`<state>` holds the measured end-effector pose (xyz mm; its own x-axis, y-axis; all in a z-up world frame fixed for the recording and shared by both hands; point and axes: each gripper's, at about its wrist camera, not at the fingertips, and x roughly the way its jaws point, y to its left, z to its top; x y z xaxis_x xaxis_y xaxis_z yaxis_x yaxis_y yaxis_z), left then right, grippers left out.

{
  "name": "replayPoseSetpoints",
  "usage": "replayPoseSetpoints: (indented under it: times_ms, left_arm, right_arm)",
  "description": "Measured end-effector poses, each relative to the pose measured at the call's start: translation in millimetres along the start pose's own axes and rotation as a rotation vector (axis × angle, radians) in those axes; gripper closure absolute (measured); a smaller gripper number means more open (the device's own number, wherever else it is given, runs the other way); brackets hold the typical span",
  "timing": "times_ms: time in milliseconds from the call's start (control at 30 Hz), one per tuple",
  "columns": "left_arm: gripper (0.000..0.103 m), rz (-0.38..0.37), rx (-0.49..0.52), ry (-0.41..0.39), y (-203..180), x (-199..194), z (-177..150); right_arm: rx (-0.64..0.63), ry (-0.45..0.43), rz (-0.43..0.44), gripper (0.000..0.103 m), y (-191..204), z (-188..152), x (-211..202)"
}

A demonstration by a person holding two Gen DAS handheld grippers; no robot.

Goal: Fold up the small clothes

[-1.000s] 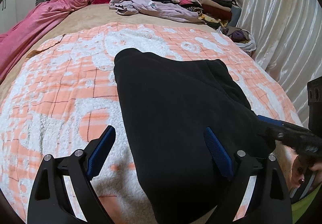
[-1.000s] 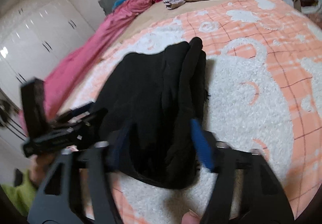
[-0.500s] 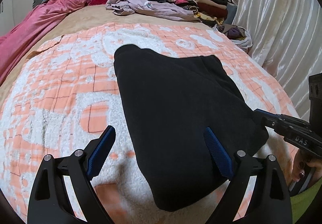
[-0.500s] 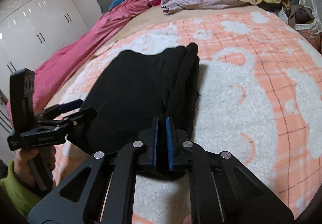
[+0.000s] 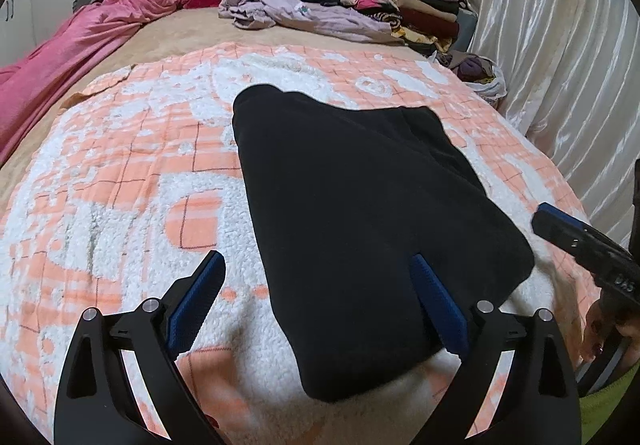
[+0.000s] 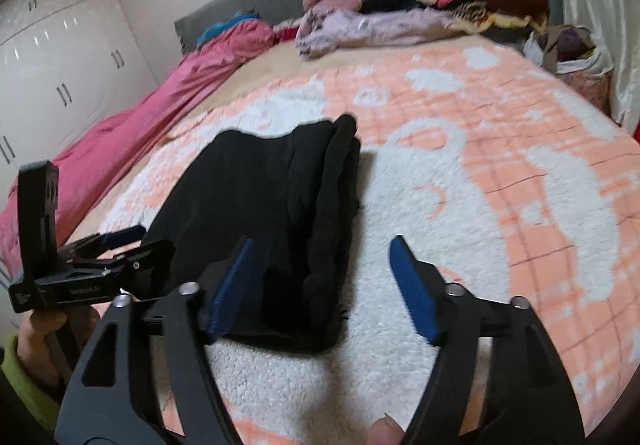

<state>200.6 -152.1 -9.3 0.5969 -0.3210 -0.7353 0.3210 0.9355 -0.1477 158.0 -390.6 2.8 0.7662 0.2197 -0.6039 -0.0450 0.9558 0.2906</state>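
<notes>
- Here, the folded black garment (image 5: 360, 221) lies flat on the orange-and-white blanket (image 5: 120, 181).
- Right gripper (image 6: 320, 285): jaws opening, empty, fold apparently released.
- Left gripper (image 5: 316, 301): jaws apart, gripping nothing.
- Next, probably: regrasp an edge for another fold.

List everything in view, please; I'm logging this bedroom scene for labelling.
black garment: one, black, folded, middle of the blanket
blanket: one, orange and white, covering the bed
pink cover: one, pink, far left edge of the bed
lilac garment: one, lilac, crumpled at the bed head
clothes stack: one pile, mixed colours, far right corner
curtain: one, white, right side
wardrobe: one, white, left wall
left gripper: black with blue pads, open over the garment's near edge
right gripper: black with blue pads, jaws opening, gripping nothing
</notes>
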Motion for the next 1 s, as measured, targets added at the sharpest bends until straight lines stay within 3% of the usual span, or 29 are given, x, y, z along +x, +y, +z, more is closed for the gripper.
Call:
replayPoseSetpoints:
  times_ms: [200, 367, 1000]
  left_arm:
    - [0.005, 0.016, 0.028, -0.061, -8, -29, -9]
    - [0.005, 0.045, 0.053, -0.067, -12, -48, -27]
    - [0.004, 0.060, -0.018, -0.005, 7, -75, -111]
  right_arm:
    - [0.000, -0.079, -0.038, 0.010, 4, -10, -31]
    - [-0.028, -0.093, -0.045, 0.009, 16, -25, -49]
    - [-0.112, 0.080, -0.106, 0.009, 48, -91, -52]
